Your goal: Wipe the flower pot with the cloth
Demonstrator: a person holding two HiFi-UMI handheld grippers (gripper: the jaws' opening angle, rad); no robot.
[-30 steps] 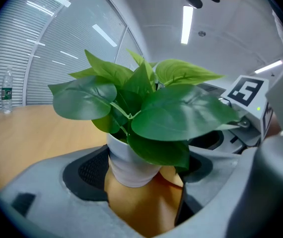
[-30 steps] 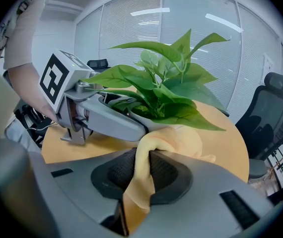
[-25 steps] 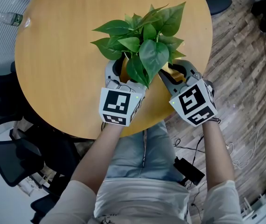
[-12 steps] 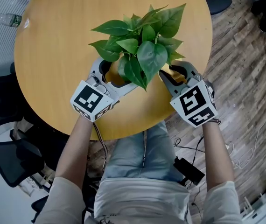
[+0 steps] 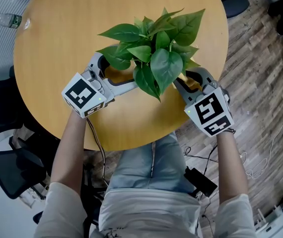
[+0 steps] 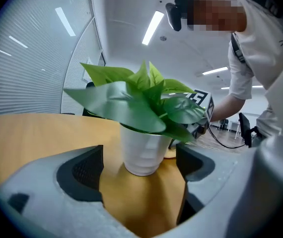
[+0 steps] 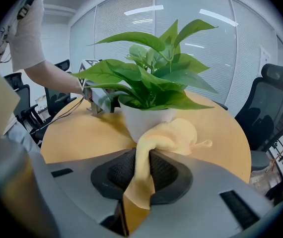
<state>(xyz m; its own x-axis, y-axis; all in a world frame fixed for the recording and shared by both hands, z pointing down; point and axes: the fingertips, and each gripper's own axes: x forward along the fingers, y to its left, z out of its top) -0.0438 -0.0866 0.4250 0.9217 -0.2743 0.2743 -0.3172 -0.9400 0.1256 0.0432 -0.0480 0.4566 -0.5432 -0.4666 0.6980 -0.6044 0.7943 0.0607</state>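
A white ribbed flower pot (image 6: 142, 155) with a leafy green plant (image 5: 154, 48) stands on the round wooden table (image 5: 57, 43). My left gripper (image 5: 119, 72) is at the pot's left side, open. Its jaws have just been opening. In the left gripper view (image 6: 139, 178) the pot stands just ahead of the jaws, touching neither pad. My right gripper (image 5: 191, 81) is at the pot's right side, shut on a yellow cloth (image 7: 174, 135). The cloth's bunched end lies against the pot (image 7: 146, 120). In the head view, leaves hide most of the pot.
A plastic bottle (image 5: 12, 20) lies at the table's far left edge. Black office chairs stand around (image 5: 7, 170) (image 7: 275, 113). Cables and a black box (image 5: 201, 180) lie on the wood floor by the person's legs. The pot stands near the table's front edge.
My left gripper has swung from the pot's front round to its left side, turning as it went. The plant has shifted slightly to the right. My right gripper and the cloth stayed put.
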